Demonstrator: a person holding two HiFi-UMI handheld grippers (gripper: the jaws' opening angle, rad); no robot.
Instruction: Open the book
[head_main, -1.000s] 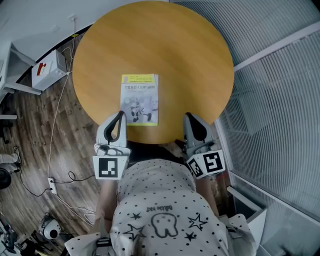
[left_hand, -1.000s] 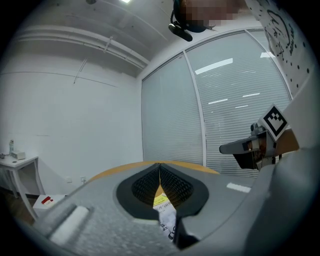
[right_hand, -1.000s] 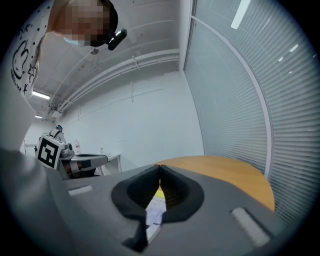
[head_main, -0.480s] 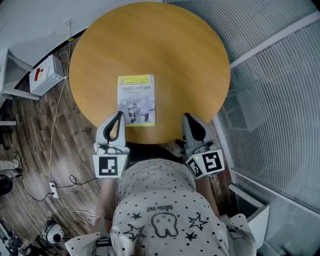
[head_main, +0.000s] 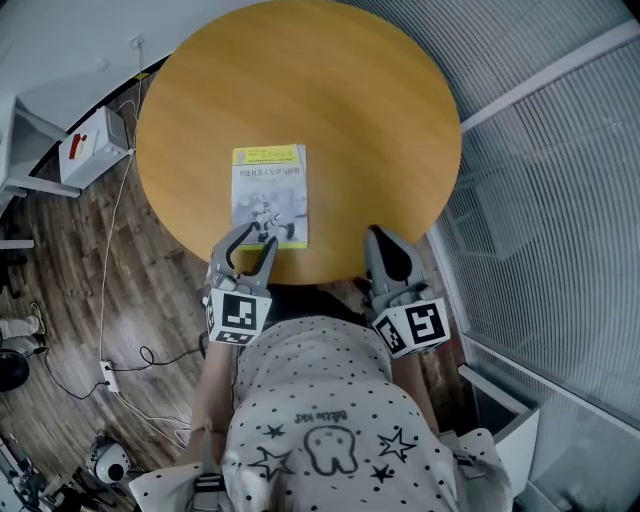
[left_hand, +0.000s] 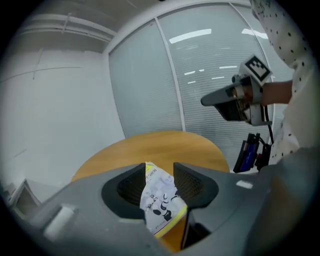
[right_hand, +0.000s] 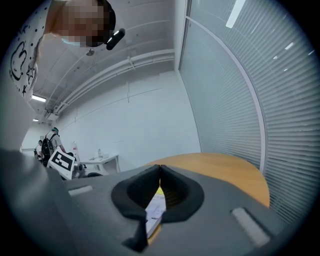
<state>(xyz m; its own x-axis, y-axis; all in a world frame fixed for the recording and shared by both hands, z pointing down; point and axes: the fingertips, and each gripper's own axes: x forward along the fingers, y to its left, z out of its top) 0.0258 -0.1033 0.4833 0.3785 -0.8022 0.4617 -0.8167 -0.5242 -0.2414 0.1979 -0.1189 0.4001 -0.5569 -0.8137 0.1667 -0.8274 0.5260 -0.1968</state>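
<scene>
Here's the book (head_main: 270, 190), closed and cover up, flat on the round table (head_main: 330, 90). It lies left of the middle, with its lower edge close to the table's near edge.

The left gripper (head_main: 248, 248) is right at that lower edge, and its jaws are opening as we look. The two fingers stand spread, one out past the book's near left corner, the other over the lower edge of the cover. From above, that corner sits between them. In the left gripper view the cover shows in the gap between the fingers, just beyond the tips, with no pad pressing on it. Whether a tip brushes the book, I cannot tell.

Over to the right gripper (head_main: 378, 238): it is at the table's near edge too, to the right of the book and clear of it, bare wood between. Its fingers are pressed together tip to tip, with nothing caught between them. In its own view the book shows only below the closed tips, farther along the table.
</scene>
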